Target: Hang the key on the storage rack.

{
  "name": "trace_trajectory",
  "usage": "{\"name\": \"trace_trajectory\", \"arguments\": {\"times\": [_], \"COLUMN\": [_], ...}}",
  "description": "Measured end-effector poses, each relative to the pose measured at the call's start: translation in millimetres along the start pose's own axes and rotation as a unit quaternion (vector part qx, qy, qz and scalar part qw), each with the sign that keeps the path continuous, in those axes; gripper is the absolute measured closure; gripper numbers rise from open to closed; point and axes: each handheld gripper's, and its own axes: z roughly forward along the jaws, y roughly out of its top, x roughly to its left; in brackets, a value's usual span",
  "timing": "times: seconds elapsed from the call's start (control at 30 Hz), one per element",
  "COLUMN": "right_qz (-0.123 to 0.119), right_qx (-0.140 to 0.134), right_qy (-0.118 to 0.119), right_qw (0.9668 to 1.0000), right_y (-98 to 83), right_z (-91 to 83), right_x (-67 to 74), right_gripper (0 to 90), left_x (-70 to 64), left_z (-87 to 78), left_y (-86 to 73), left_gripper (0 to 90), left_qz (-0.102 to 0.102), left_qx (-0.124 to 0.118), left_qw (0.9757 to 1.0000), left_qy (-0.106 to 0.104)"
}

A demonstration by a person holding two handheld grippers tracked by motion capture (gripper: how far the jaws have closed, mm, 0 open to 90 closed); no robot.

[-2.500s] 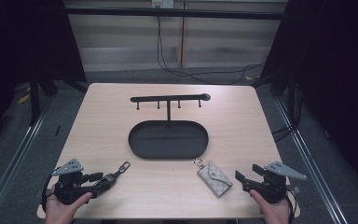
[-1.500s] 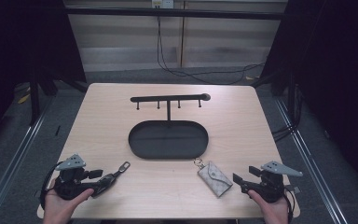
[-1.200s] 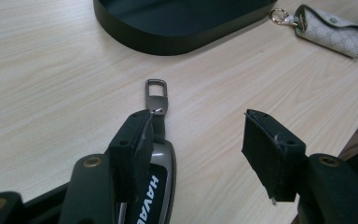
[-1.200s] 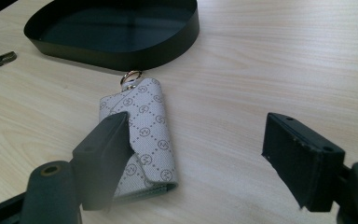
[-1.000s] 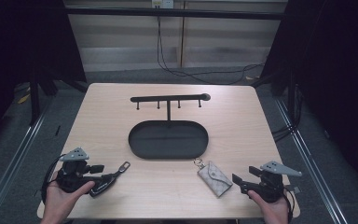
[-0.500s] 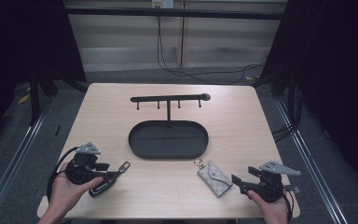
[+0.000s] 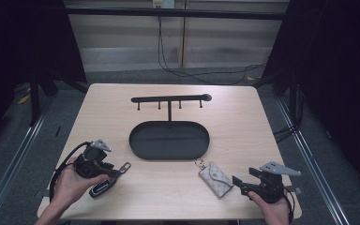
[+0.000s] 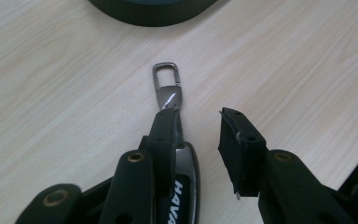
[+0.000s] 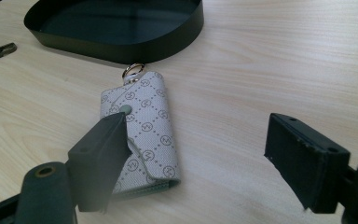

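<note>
step in hand: a grasp of the key fob [image 8: 186, 186] by the left claw [image 8: 198, 121], judged from the claw lowered over it.
left claw state: jaws have just been closing, yet a gap is seen between them; one jaw lies over the fob, the other stands clear beside it, so nothing is clamped.
key fob place: flat on the counter [image 7: 234, 126], near the tray [image 7: 168, 159], off its left front corner.
long axis: laid slantwise to the tray's front rim, nearly in line with the claw.
pointing: metal clip [image 8: 166, 79] leads, aimed at the tray; the fat body trails away from it.
doing it well: the claw is best shifted sideways until the fob body sits centred in the gap, then closed across the narrow width, low to the counter. The body should be taken, not the clip, which would likely swing.
risk: a jaw pressed on top could skid the fob.
right claw [image 9: 196, 135]: jaws wide apart, nothing gripped, by the key pouch [image 9: 144, 126] off the tray's right front.
</note>
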Motion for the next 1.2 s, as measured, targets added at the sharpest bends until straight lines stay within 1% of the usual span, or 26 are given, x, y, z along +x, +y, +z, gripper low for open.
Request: {"name": "trace_trajectory", "arguments": {"times": [0.03, 0.13, 0.17, 0.23, 0.27, 0.33, 0.53, 0.57, 0.6, 0.67, 0.73, 0.77, 0.83, 0.9, 1.03, 1.13, 1.2], "right_qz": [-0.002, -0.002, -0.001, -0.002, -0.002, -0.001, -0.001, -0.002, -0.001, -0.001, -0.002, -0.002, -0.002, -0.002, -0.002, -0.002, -0.002], "right_qx": [0.001, 0.001, 0.001, 0.003, 0.003, 0.005, 0.007, 0.007, 0.008, 0.010, 0.011, 0.012, 0.013, 0.014, 0.015, 0.015, 0.015], "right_qy": [0.000, 0.000, 0.000, 0.002, 0.002, 0.001, -0.001, -0.001, -0.001, 0.001, 0.000, 0.001, 0.000, 0.001, 0.000, 0.001, 0.000], "right_qw": [1.0000, 1.0000, 1.0000, 1.0000, 1.0000, 1.0000, 1.0000, 1.0000, 1.0000, 0.9999, 0.9999, 0.9999, 0.9999, 0.9999, 0.9999, 0.9999, 0.9999], "right_y": [-0.1, -0.2, -0.3, -0.2, -0.2, -0.1, -0.3, -0.3, -0.3, -0.3, -0.2, -0.3, -0.4, -0.5, -0.5, -0.6, -0.6], "right_z": [-0.1, -0.5, -0.1, 0.2, 0.3, 0.5, 1.2, 1.2, 1.3, 2.0, 2.2, 2.3, 2.2, 2.4, 2.5, 2.8, 2.5], "right_x": [0.0, -0.1, -0.2, -0.4, -0.2, 0.2, -0.1, -0.1, 0.0, -0.3, 0.0, 0.1, 0.2, 0.0, -0.2, -0.3, -0.2], "right_gripper": [21.0, 21.0, 21.0, 21.0, 21.0, 21.0, 21.0, 21.0, 21.1, 21.0, 21.0, 21.0, 21.0, 21.0, 21.0, 21.0, 21.0], "left_x": [1.3, 2.8, 2.5, 5.3, 7.2, 8.3, 11.6, 12.8, 13.2, 14.4, 13.8, 13.3, 11.8, 10.1, 9.5, 11.2, 11.4], "left_z": [0.7, 3.9, 5.4, 9.3, 11.4, 16.3, 24.9, 25.6, 26.7, 27.6, 28.5, 29.1, 30.2, 33.8, 39.4, 41.8, 43.8], "left_y": [2.0, 6.7, 7.3, 9.7, 11.1, 12.8, 17.4, 18.4, 19.4, 22.0, 25.1, 26.9, 29.4, 31.5, 33.7, 34.9, 35.1], "left_gripper": [66.3, 64.6, 64.3, 63.3, 61.9, 59.7, 59.6, 59.7, 59.8, 61.2, 62.2, 62.3, 63.6, 64.0, 64.2, 65.2, 65.4], "left_qz": [0.006, 0.008, 0.000, -0.002, -0.003, -0.010, -0.004, -0.002, -0.004, 0.001, 0.006, 0.011, 0.014, 0.020, 0.020, 0.024, 0.018], "left_qx": [0.007, 0.017, 0.019, 0.027, 0.034, 0.041, 0.056, 0.062, 0.061, 0.062, 0.070, 0.072, 0.074, 0.086, 0.097, 0.100, 0.102], "left_qw": [1.0000, 0.9998, 0.9998, 0.9996, 0.9994, 0.9991, 0.9984, 0.9981, 0.9981, 0.9981, 0.9975, 0.9973, 0.9971, 0.9961, 0.9950, 0.9946, 0.9946], "left_qy": [-0.002, -0.003, -0.005, -0.003, -0.005, -0.002, -0.008, -0.007, -0.006, -0.006, -0.005, -0.005, -0.007, -0.009, -0.006, -0.008, -0.003]}}
